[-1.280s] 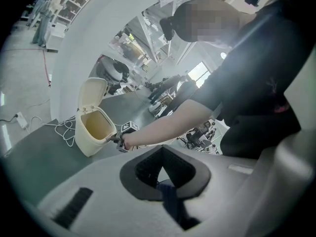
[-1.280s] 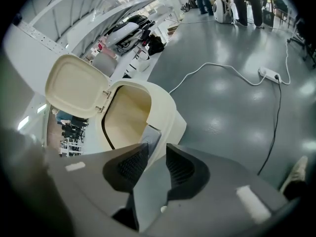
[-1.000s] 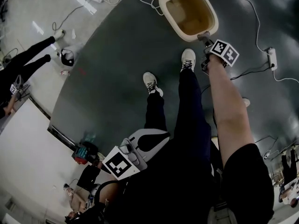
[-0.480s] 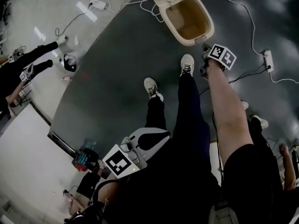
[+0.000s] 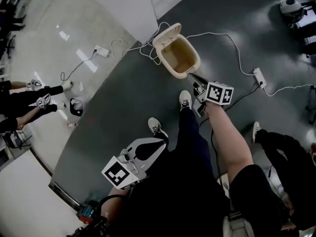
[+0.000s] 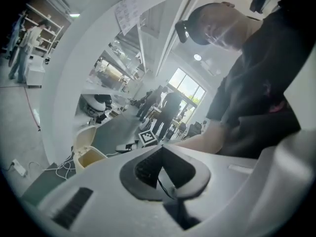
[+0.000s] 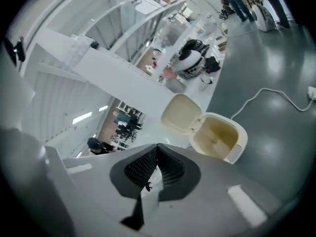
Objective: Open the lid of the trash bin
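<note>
trash bin (image 5: 177,57) sits on the dark grey floor (image 5: 123,98), upper middle of the head view. lid (image 5: 165,33) is already up, hinged back toward the upper left, and the beige inside is exposed. in the right gripper view the bin (image 7: 217,137) is right of centre with the lid (image 7: 180,113) standing open to its left.

right tongs (image 5: 191,75) are clenched: pads meet at the tip and nothing is between them (image 7: 158,152). in the head view they point at the bin's near rim from just below it. the right gripper view shows the bin ahead of the tips, not touched.

left tongs (image 5: 164,142) are low in the frame near the person's body, well apart from the bin. also clenched and empty (image 6: 160,149). the left gripper view catches the bin at lower left (image 6: 89,154).

white cables (image 5: 148,48) lie beside the bin on its left. power strip (image 5: 102,51) sits at upper left on the pale floor. the person's shoes (image 5: 185,100) are just below the bin.
</note>
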